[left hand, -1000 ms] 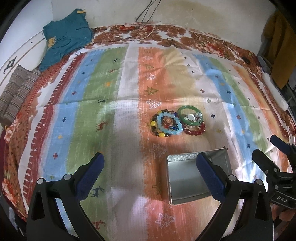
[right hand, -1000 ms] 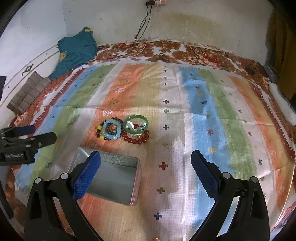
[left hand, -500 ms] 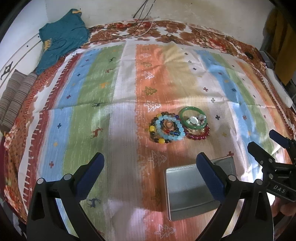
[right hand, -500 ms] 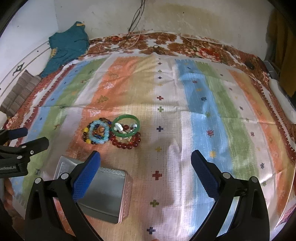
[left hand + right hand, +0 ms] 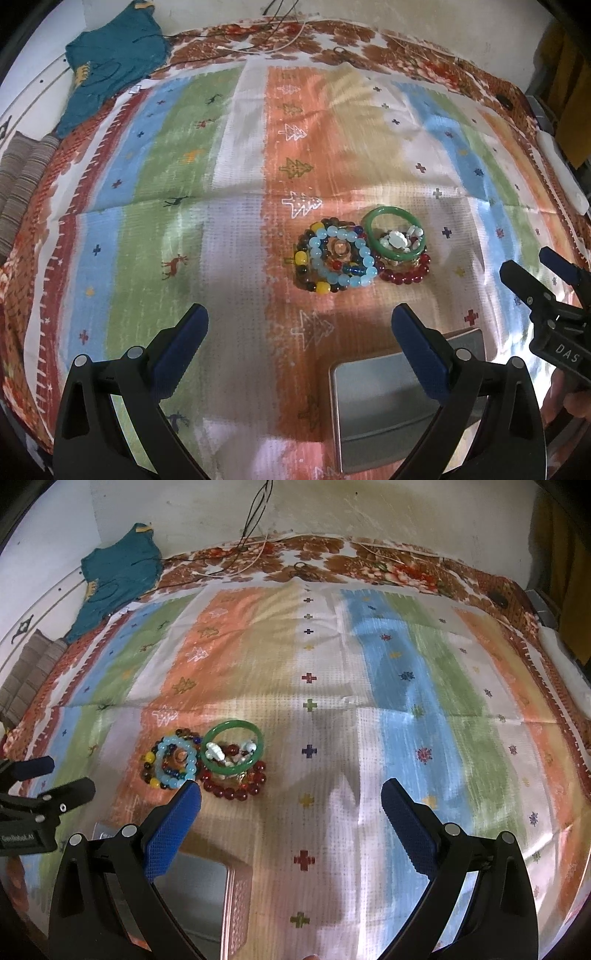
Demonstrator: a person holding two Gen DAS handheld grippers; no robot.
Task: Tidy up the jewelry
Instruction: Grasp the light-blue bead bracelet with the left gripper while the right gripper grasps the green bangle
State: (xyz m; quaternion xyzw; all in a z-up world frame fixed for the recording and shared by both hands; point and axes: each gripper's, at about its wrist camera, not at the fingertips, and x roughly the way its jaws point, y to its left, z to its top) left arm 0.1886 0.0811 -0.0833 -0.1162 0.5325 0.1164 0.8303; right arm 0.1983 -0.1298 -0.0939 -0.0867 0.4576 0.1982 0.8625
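Observation:
A pile of jewelry lies on the striped cloth: a green bangle (image 5: 395, 233) with white pieces inside, a light blue bead bracelet (image 5: 343, 258) over a dark multicolour bead bracelet, and a red bead bracelet (image 5: 406, 275). The same pile shows in the right wrist view, with the bangle (image 5: 232, 747) and blue beads (image 5: 175, 762). An open silver tin (image 5: 384, 398) sits just in front of the pile, also in the right wrist view (image 5: 207, 897). My left gripper (image 5: 299, 332) is open and empty, short of the pile. My right gripper (image 5: 291, 805) is open and empty, right of the pile.
A teal garment (image 5: 110, 62) and folded striped fabric (image 5: 22, 184) lie at the far left. Cables (image 5: 258, 528) run along the wall at the back. A white object (image 5: 561, 173) lies at the right edge of the bed.
Both grippers have moved forward and lower toward the jewelry pile; the pile looks larger and the tin has slid to the bottom of both views. Both grippers stay open.

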